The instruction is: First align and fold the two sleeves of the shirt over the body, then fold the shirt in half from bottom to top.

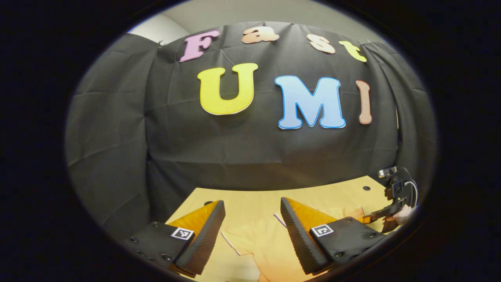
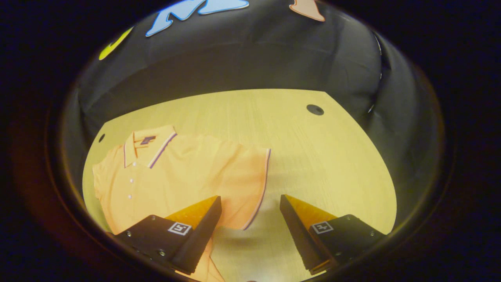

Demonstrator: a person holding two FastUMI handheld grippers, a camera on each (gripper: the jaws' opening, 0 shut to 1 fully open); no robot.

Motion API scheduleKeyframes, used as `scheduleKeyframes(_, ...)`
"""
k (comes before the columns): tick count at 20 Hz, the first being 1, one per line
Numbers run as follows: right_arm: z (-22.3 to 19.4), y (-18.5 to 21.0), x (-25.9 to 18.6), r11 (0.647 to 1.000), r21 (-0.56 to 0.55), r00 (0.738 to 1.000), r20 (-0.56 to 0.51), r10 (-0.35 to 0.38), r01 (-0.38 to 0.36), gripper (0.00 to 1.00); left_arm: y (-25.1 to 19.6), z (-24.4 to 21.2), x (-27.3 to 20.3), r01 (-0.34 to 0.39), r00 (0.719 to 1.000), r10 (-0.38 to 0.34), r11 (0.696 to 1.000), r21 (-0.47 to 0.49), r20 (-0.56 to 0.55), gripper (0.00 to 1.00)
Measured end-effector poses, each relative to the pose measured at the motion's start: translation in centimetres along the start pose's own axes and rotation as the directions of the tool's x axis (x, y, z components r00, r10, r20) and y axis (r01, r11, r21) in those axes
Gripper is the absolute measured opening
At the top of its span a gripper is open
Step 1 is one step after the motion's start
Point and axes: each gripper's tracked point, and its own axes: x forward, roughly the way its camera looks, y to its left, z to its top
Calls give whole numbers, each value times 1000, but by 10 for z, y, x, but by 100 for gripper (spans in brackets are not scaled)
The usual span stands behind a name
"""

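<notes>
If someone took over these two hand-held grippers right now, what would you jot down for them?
Left gripper: open, holding nothing, above the shirt.
Right gripper: open, holding nothing, above the edge of the shirt's sleeve.
Shirt: lies flat, front up, collar toward the far side of the table; that sleeve is spread out to the side.
Done: no fold visible yet.
Left: fold both sleeves over the body, then fold bottom to top.

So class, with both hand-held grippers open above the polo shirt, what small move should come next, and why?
Probably lower the right hand-held gripper onto the sleeve hem; the polo shirt lies flat, sleeves unfolded, nothing grasped.
</notes>
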Motion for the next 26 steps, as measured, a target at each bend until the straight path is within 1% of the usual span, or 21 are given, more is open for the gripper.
scheduleKeyframes(1,-2,0,3,1000,1,1000,-14,-1,1,95,0,0,0,-1,1000,1,1000,0,-2,96)
scheduleKeyframes(3,-7,3,8,1000,1,999,-38,13,-13,96,1,-2,1,-3,1000,3,1000,-2,-6,90)
scheduleKeyframes(5,-15,5,11,1000,-1,997,-72,24,-24,94,3,-4,2,-8,1000,8,1000,-4,-10,90)
scheduleKeyframes(6,-11,5,14,1000,3,999,-48,20,-19,90,4,-4,2,-11,1000,11,1000,-5,-11,93)
scheduleKeyframes(7,-13,6,11,1000,2,998,-60,22,-22,88,5,-5,3,-11,1000,11,1000,-6,-12,96)
scheduleKeyframes(8,-12,5,13,1000,4,998,-49,24,-24,84,5,-5,3,-11,1000,11,1000,-7,-13,96)
scheduleKeyframes(10,-12,6,13,999,15,998,-55,38,-38,66,5,-4,4,-10,1000,10,1000,-8,-12,96)
scheduleKeyframes(11,-11,7,14,999,25,997,-58,47,-46,48,4,-4,5,-10,1000,10,1000,-8,-11,96)
scheduleKeyframes(12,-12,9,14,998,41,996,-66,53,-50,40,4,-4,6,-10,1000,9,1000,-9,-12,96)
scheduleKeyframes(13,-11,9,14,998,46,996,-68,53,-50,25,4,-6,6,-9,1000,9,1000,-11,-14,96)
scheduleKeyframes(14,-10,12,12,997,50,996,-61,58,-55,25,4,-7,7,-8,1000,8,1000,-12,-16,96)
scheduleKeyframes(15,-8,12,13,998,42,997,-56,47,-45,2,4,-8,8,-9,1000,8,1000,-13,-19,96)
scheduleKeyframes(18,-6,13,12,1000,-21,999,-34,15,-16,1,6,-10,9,-10,1000,10,1000,-21,-23,96)
scheduleKeyframes(21,9,22,6,1000,-28,1000,8,11,-10,1,6,-11,10,-9,1000,9,1000,-28,-22,96)
scheduleKeyframes(23,26,34,-3,999,-37,998,51,31,-29,1,6,-13,10,-7,1000,6,999,-31,-24,96)
scheduleKeyframes(26,48,59,-18,993,-91,991,111,79,-69,1,8,-12,13,-7,1000,6,999,-36,-26,96)
